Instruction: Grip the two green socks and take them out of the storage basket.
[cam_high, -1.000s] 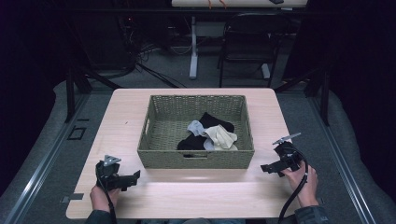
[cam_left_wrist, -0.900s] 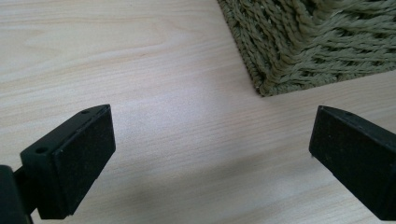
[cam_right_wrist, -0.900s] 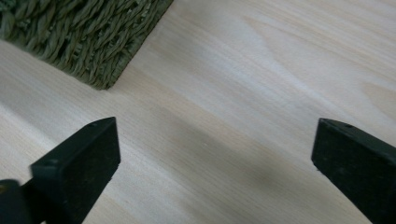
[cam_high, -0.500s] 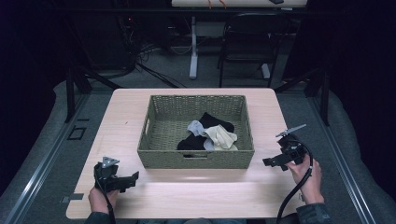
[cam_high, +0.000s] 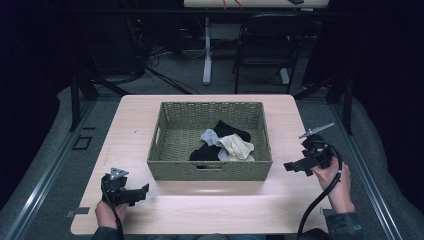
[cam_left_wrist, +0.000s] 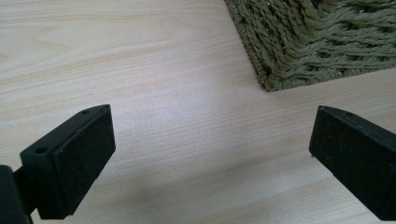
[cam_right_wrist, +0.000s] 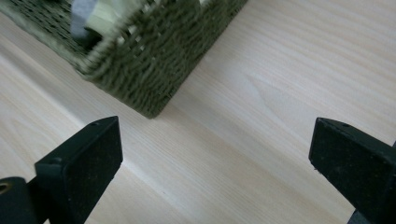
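Keeping both jaw pairs spread and empty, bring your right gripper (cam_high: 292, 165) over the rectangular olive woven basket (cam_high: 210, 172)'s near right corner, left gripper (cam_high: 142, 190) low off its near left corner.

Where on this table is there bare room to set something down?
The table is bare left of the basket, behind it, right of it, and along the near edge between the left gripper and right gripper. Inside the basket, socks crowd the right half.
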